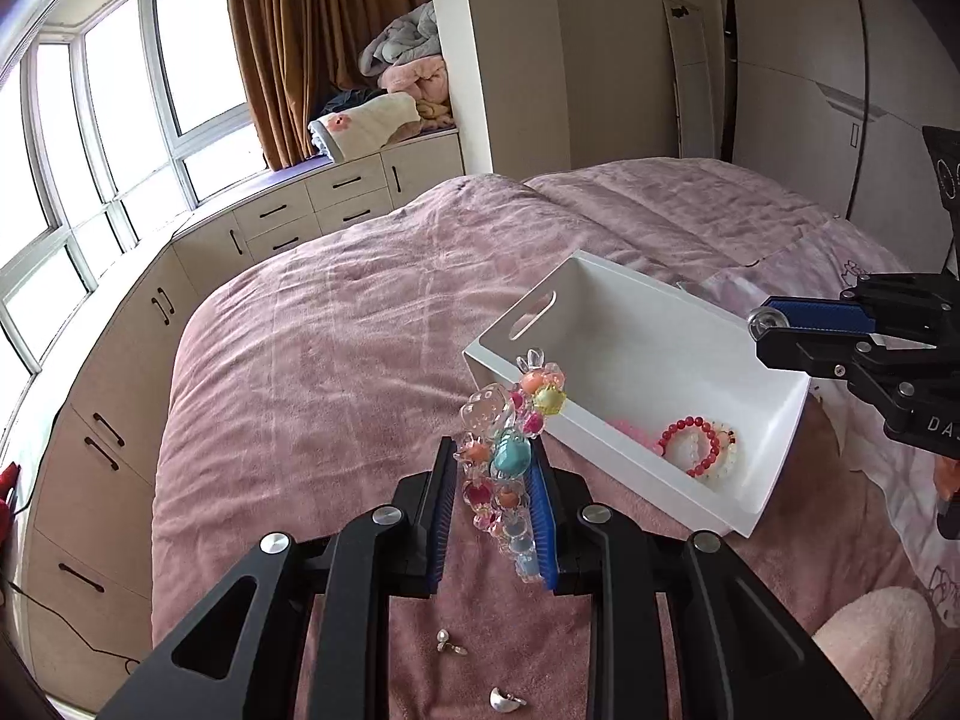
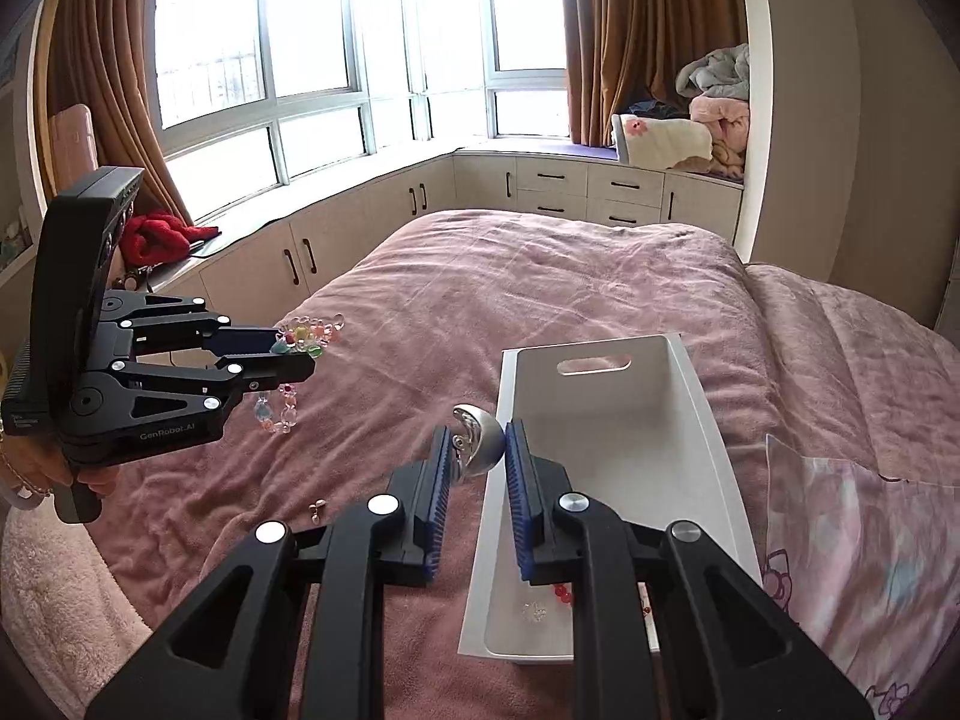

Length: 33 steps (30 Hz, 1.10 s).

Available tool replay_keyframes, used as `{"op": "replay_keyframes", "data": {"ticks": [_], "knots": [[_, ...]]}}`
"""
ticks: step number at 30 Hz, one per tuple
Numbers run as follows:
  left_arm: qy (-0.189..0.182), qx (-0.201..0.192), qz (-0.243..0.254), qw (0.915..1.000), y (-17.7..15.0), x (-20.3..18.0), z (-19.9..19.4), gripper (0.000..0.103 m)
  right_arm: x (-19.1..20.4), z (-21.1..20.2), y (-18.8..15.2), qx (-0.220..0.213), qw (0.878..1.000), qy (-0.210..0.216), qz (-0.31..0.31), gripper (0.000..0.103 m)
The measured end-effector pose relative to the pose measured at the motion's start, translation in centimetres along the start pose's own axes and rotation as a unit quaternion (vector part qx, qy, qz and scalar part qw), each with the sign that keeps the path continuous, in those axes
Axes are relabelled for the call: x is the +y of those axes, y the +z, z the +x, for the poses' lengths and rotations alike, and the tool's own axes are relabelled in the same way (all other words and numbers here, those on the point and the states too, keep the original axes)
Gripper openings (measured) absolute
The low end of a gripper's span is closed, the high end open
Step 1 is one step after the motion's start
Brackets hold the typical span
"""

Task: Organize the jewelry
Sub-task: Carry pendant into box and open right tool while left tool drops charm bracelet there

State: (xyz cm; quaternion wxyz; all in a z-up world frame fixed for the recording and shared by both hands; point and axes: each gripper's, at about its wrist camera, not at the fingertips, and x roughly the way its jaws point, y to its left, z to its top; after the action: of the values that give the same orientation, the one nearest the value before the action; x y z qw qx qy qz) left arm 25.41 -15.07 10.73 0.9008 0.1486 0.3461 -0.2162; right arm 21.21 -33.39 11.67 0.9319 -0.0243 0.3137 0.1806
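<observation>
My left gripper (image 1: 493, 457) is shut on a colourful clear-bead bracelet (image 1: 510, 450), held above the pink bedspread; the right wrist view shows the same gripper (image 2: 300, 354) at left with the bracelet (image 2: 309, 333) sticking out and hanging below. My right gripper (image 2: 477, 441) is shut on a silver crescent earring (image 2: 477, 441), raised beside the left rim of the white box (image 2: 708, 420). In the left wrist view the right gripper (image 1: 757, 329) hangs over the white box (image 1: 780, 420), which holds a red bead bracelet (image 1: 690, 444) and other pale and pink bracelets.
On the pink bedspread (image 1: 336, 360) lie a small pearl earring (image 1: 447, 643) and a silver crescent earring (image 1: 504, 699). A clear plastic bag (image 2: 858, 516) lies right of the box. Cabinets (image 2: 540, 186) line the window wall. A hand (image 2: 54, 474) grips the left tool.
</observation>
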Motion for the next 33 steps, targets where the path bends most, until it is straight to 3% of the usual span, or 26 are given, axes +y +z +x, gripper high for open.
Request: {"op": "replay_keyframes", "data": {"ticks": [6,11,17,24,28,31,33], "knots": [[-0.046,0.012,-0.006,0.9989,4.6,-4.5,4.2,0.027,-4.3,-0.3,-1.0,-0.001,0.999,-0.049,0.013,0.018],[-0.060,0.038,-0.001,0.9975,6.3,-8.0,9.3,0.027,-6.9,1.1,-3.1,0.022,0.997,-0.066,0.020,0.018],[-0.056,0.079,-0.002,0.9953,6.3,-10.7,16.0,0.027,-8.8,4.7,-6.0,0.060,0.996,-0.058,0.037,0.018],[-0.048,0.145,-0.038,0.9875,4.9,-9.8,22.2,0.029,-8.9,8.5,-7.5,0.096,0.994,-0.045,0.026,0.020],[-0.048,0.148,-0.049,0.9866,5.1,-9.1,23.4,0.039,-8.7,9.2,-7.4,0.098,0.994,-0.042,0.019,0.020],[-0.055,0.133,-0.049,0.9883,5.5,-8.7,22.9,0.049,-8.7,9.3,-6.9,0.096,0.994,-0.046,0.017,0.029],[-0.065,0.114,-0.052,0.9900,6.1,-8.5,21.9,0.061,-8.7,9.0,-6.6,0.089,0.995,-0.052,0.015,0.037]]}}
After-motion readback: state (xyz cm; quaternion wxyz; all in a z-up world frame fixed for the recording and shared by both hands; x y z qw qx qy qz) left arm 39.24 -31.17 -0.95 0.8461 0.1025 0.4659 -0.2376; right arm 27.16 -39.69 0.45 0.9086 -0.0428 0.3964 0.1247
